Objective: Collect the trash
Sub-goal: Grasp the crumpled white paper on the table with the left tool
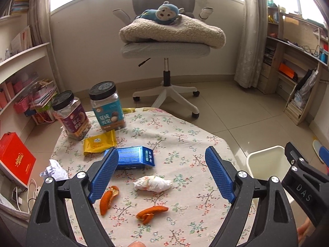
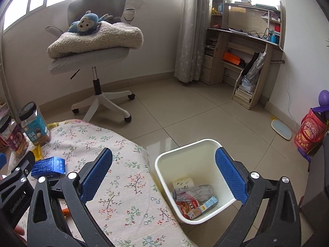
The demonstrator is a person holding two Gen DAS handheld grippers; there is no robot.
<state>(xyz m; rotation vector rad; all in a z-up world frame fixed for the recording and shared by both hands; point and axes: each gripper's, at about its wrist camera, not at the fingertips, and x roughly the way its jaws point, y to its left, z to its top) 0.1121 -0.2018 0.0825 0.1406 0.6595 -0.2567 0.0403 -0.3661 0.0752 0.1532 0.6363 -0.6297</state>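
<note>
In the left wrist view my left gripper [image 1: 161, 173] is open and empty above the floral table [image 1: 185, 140]. Between its fingers lie a crumpled white wrapper [image 1: 152, 183], two orange peels [image 1: 152, 211] [image 1: 108, 199], and a blue box [image 1: 134, 156]. A crumpled paper ball [image 1: 53, 170] lies at the table's left edge, a yellow packet [image 1: 99, 141] farther back. In the right wrist view my right gripper [image 2: 163, 174] is open and empty over the white trash bin [image 2: 164, 160], which holds several wrappers [image 2: 195, 199]. The bin also shows in the left view [image 1: 267, 164].
Two snack jars [image 1: 71, 115] [image 1: 108, 106] stand at the table's far left. An office chair [image 1: 166, 47] with a blanket and a plush monkey stands behind the table. Shelves line both walls. A red box [image 1: 16, 156] sits on the floor at left.
</note>
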